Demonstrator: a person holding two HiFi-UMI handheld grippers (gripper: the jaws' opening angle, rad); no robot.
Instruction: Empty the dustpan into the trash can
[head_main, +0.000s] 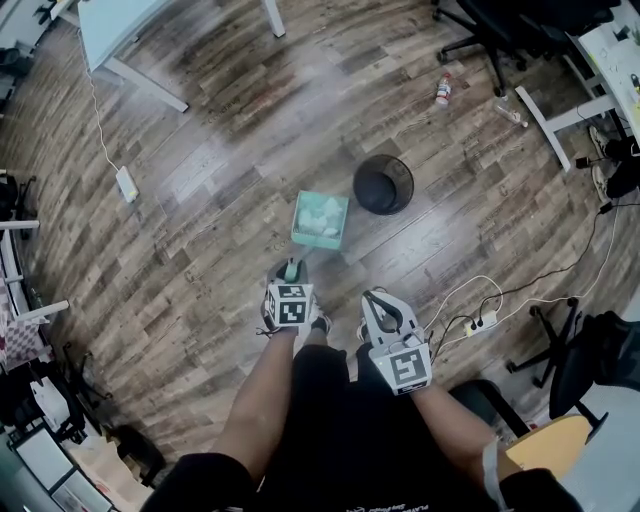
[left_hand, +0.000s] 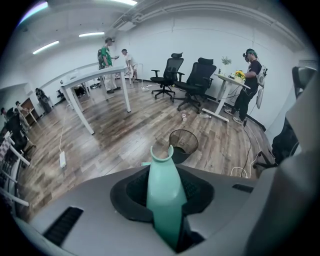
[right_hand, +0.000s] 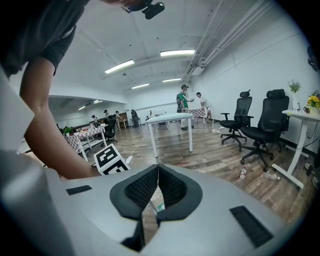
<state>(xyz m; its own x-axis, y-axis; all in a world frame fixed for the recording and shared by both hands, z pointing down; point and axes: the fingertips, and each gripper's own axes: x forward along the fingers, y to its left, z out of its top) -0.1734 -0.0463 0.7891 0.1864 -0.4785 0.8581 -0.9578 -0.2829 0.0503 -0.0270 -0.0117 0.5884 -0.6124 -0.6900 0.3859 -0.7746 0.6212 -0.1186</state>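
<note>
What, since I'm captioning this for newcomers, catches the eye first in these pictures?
The mint-green dustpan stands out on the dark wood floor at the middle of the head view, its handle clamped in the left gripper. Just up and right of it stands a black mesh trash can; the right gripper hangs shut and empty nearby.

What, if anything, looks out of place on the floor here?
A small bottle beside the office chair and a clear bottle by the white desk leg lie loose on the floor, beyond the trash can. They look like stray litter. The dustpan held by the left gripper looks fine.
</note>
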